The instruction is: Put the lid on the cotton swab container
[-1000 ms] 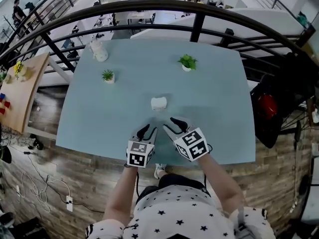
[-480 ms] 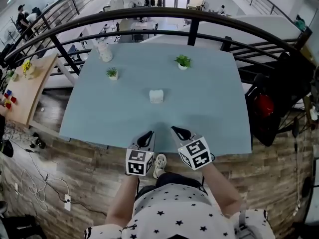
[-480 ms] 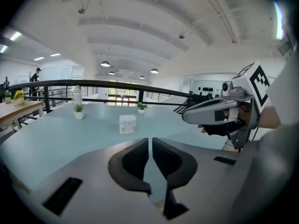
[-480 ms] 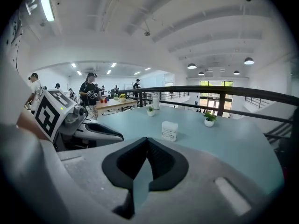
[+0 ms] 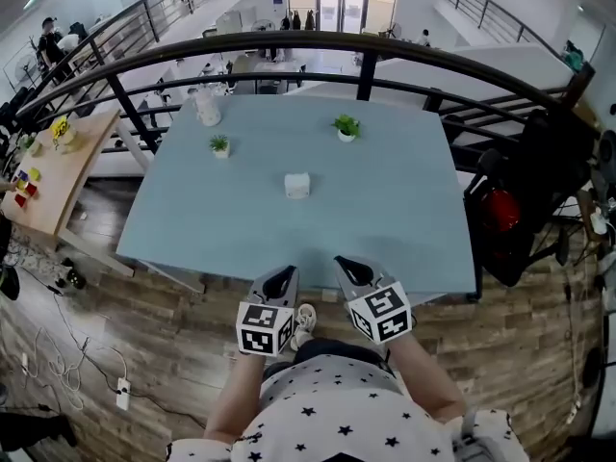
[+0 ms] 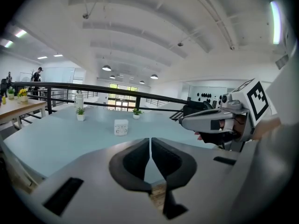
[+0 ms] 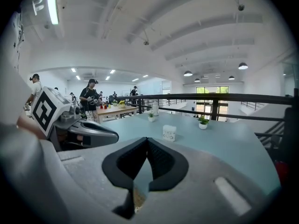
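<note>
The cotton swab container (image 5: 296, 185) is a small white box standing alone near the middle of the light blue table (image 5: 404, 219); it also shows in the left gripper view as the container (image 6: 120, 127) and in the right gripper view as the container (image 7: 169, 133). No separate lid is visible. My left gripper (image 5: 280, 279) and right gripper (image 5: 352, 269) hang side by side just off the table's near edge, well short of the container. Both have their jaws together with nothing between them, as the left gripper (image 6: 150, 142) and right gripper (image 7: 147, 142) show up close.
Two small potted plants (image 5: 220, 145) (image 5: 345, 126) and a white bottle (image 5: 207, 109) stand toward the table's far side. A black railing (image 5: 366, 46) curves behind it. A wooden table (image 5: 58, 162) with toys stands at the left. Wooden floor lies below the grippers.
Both grippers have drawn back from above the table's front edge toward the person's body, and their jaws have gone from open to shut. The container has not moved.
</note>
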Demonstrator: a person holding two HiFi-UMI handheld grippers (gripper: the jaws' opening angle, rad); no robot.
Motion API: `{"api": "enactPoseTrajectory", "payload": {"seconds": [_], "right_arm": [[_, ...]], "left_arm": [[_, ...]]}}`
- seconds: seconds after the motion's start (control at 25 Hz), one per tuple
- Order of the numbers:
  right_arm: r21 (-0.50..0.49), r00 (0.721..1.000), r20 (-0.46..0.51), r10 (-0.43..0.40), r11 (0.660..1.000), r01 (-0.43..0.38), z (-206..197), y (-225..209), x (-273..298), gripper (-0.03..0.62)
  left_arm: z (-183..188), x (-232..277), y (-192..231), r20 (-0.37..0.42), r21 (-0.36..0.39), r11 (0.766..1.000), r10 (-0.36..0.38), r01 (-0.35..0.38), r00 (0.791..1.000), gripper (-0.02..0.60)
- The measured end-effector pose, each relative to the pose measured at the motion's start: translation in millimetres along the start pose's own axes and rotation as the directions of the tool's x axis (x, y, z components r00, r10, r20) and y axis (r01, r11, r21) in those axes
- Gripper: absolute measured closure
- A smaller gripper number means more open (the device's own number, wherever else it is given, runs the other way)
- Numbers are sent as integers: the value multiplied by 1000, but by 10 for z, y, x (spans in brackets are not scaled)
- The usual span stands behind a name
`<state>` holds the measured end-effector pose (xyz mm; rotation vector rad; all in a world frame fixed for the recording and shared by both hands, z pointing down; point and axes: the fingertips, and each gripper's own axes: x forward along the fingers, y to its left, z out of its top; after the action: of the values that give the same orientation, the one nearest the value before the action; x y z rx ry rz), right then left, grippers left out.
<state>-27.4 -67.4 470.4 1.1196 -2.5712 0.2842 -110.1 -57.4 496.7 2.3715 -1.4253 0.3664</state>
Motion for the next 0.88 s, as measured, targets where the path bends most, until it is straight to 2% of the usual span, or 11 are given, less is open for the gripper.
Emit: {"api": "enactPoseTrajectory", "payload": {"seconds": [0.4,0.88], "right_arm": [[12,999,51,11,1000,-12,-36,229,-329,586],[32,996,91,2,999,-5,8,305,-421,588]], "left_arm": [[-129,-353,-184,20,-12,1000,12,-12,1000,566],[-162,-458,-211,16,-7,1000,1,-1,1000,566]]}}
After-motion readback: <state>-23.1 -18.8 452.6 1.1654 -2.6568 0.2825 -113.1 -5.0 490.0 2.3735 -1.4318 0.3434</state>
